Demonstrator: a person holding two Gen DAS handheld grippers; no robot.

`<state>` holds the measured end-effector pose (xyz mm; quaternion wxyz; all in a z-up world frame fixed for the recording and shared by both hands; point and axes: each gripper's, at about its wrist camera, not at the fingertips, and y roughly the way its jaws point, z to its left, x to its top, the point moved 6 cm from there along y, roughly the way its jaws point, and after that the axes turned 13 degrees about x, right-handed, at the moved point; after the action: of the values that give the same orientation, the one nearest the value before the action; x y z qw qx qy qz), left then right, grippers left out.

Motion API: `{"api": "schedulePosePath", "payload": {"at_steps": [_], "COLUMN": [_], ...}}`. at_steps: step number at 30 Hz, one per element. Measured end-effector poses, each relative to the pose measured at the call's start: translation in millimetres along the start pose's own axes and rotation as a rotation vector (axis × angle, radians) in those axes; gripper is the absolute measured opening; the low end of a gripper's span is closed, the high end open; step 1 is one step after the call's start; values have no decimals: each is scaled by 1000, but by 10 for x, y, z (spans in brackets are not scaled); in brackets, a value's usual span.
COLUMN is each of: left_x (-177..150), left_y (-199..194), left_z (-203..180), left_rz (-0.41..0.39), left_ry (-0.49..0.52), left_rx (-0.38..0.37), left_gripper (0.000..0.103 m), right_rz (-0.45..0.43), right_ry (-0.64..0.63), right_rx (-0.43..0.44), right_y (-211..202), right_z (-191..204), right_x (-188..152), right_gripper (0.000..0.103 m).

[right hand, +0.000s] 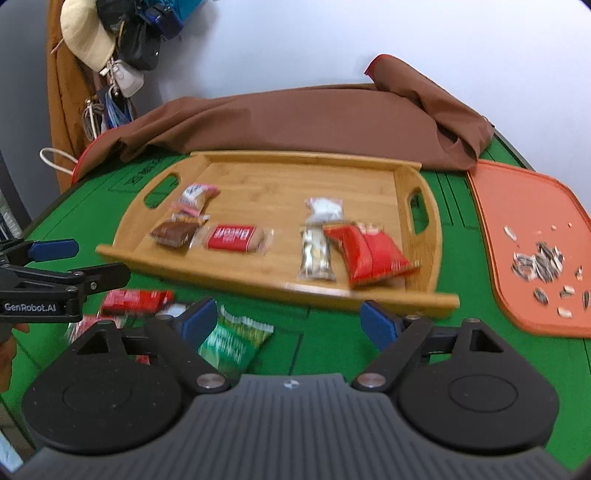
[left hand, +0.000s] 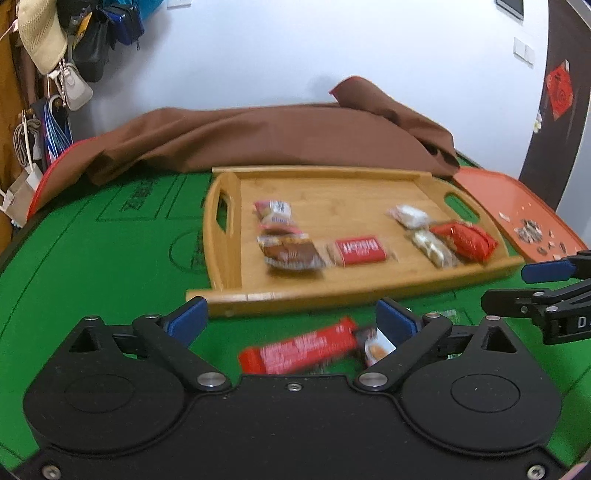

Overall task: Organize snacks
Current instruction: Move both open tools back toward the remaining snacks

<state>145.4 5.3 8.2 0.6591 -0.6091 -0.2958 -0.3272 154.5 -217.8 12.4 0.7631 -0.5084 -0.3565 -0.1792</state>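
Note:
A wooden tray (left hand: 369, 184) (right hand: 295, 173) on the green table holds several wrapped snacks: a brown pack (right hand: 173, 232), a red biscuit pack (right hand: 231, 238), a clear nut bar (right hand: 316, 254) and a red bag (right hand: 369, 254). My left gripper (left hand: 291, 321) is open above a long red bar (left hand: 299, 350) and a small pack (left hand: 376, 349) lying on the table in front of the tray. My right gripper (right hand: 288, 321) is open, with a green snack bag (right hand: 232, 343) on the table by its left finger. The right gripper also shows in the left wrist view (left hand: 517, 284).
An orange board (right hand: 524, 206) with sunflower seeds (right hand: 539, 262) lies right of the tray. A brown cloth (right hand: 295, 118) is heaped behind the tray. Bags and a hat (left hand: 40, 33) hang on the left wall. More red packs (right hand: 136, 299) lie at the left.

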Motion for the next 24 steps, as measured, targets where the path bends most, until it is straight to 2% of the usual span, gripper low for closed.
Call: {"api": "schedulePosePath", "payload": {"at_steps": [9, 13, 18, 24], "left_x": [-295, -425, -547, -622], "left_y": [-169, -209, -182, -73], "left_z": [64, 130, 180, 173], "left_rz": [-4, 6, 35, 64], "left_ry": [0, 1, -10, -10], "left_rx": [12, 23, 22, 32], "left_gripper": [100, 100, 100, 100], "right_rz": [9, 11, 28, 51], "right_ry": [-30, -40, -61, -95], "right_rx": [39, 86, 128, 127], "right_y": [-145, -201, -208, -153], "right_z": [174, 276, 396, 479], "right_x": [-319, -421, -508, -606], "right_gripper": [92, 93, 93, 93]}}
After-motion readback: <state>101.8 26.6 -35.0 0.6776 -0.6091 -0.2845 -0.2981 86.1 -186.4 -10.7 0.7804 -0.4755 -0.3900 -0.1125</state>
